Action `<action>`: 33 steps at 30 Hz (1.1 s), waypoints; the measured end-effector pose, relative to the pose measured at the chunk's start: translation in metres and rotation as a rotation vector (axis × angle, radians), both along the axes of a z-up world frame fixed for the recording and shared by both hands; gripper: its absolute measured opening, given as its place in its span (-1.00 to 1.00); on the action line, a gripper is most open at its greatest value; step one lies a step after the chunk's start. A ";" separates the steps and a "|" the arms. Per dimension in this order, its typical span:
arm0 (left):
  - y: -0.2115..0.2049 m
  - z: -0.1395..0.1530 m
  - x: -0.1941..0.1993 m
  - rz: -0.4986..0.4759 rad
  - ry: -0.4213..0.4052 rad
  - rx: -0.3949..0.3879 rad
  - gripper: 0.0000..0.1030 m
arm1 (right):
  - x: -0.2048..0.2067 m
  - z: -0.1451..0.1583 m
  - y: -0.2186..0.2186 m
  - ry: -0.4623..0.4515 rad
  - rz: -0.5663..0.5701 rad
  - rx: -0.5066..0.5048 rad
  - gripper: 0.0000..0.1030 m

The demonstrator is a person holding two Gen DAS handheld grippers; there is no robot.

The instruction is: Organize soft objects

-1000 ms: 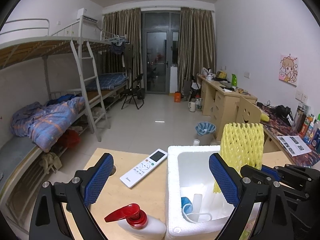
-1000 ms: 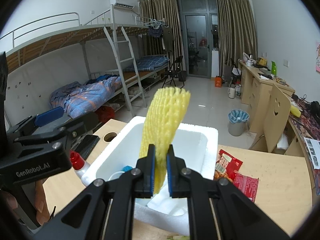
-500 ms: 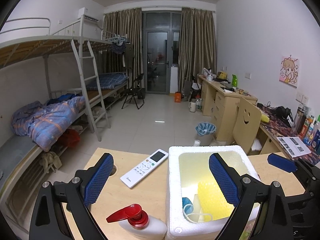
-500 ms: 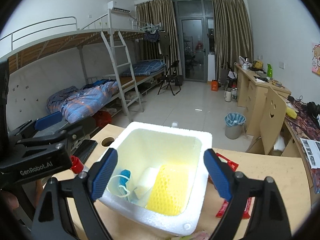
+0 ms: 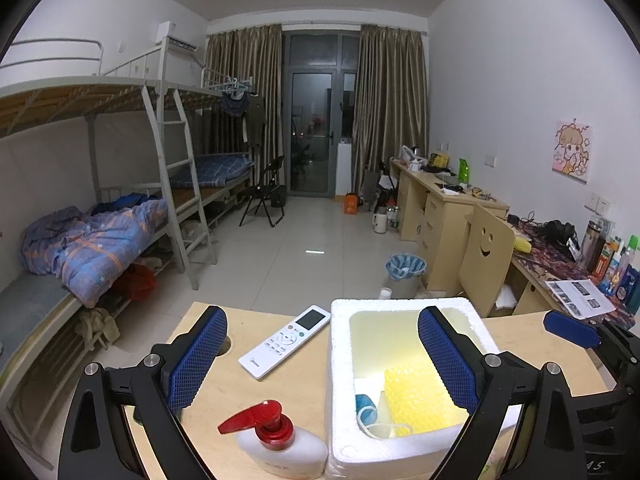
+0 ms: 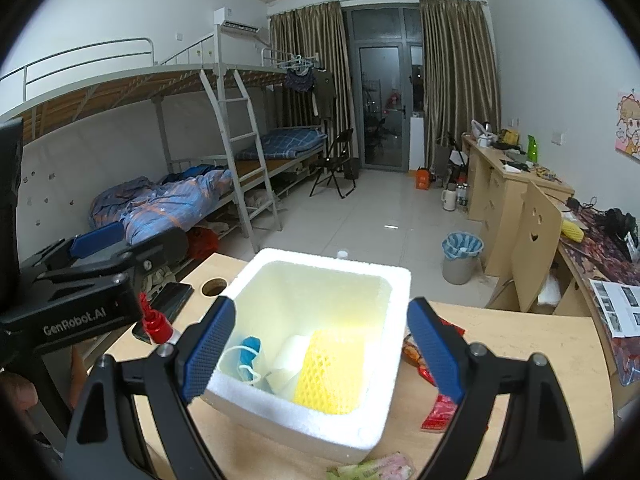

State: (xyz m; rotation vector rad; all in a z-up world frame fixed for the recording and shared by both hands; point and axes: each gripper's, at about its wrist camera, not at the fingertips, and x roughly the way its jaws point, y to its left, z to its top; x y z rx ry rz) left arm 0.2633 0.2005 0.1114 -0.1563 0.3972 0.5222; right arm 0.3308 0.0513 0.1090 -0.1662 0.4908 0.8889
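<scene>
Left wrist view: left tool (image 5: 322,360) spread wide, empty, above bench (image 5: 280,396). Foam box (image 5: 340,380) right of remote (image 5: 285,341); pump bottle (image 5: 276,446) near left of box.

Right wrist view: right tool (image 6: 320,350) has just been opening, nothing between pads. Yellow foam net (image 6: 332,372) lies inside box (image 6: 396,280), beside face mask (image 6: 244,358).

Both wrist views look slightly downward over a wooden table (image 5: 280,392) toward the far balcony door (image 6: 380,104). They share the white foam box (image 5: 340,360), lower right in the left view, lower centre in the right.
</scene>
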 end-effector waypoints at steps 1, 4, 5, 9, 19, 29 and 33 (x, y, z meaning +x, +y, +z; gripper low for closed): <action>-0.002 0.000 -0.002 -0.003 -0.001 0.003 0.88 | -0.001 0.001 -0.002 -0.004 -0.001 0.002 0.76; -0.010 0.001 -0.008 -0.017 0.003 0.007 0.88 | -0.006 0.005 -0.010 -0.022 -0.012 0.006 0.76; -0.012 0.001 -0.011 -0.017 0.004 0.006 0.88 | -0.009 0.007 -0.014 -0.026 -0.017 0.012 0.76; -0.020 0.004 -0.020 -0.021 0.006 0.013 0.88 | -0.020 0.016 -0.026 -0.041 -0.028 0.039 0.76; -0.057 0.020 -0.065 -0.062 -0.027 0.070 0.88 | -0.061 0.033 -0.057 -0.129 -0.062 0.073 0.76; -0.082 0.018 -0.107 -0.079 -0.075 0.105 0.88 | -0.087 0.034 -0.084 -0.165 -0.124 0.106 0.90; -0.092 0.014 -0.120 -0.109 -0.095 0.123 0.88 | -0.096 0.033 -0.095 -0.174 -0.139 0.121 0.96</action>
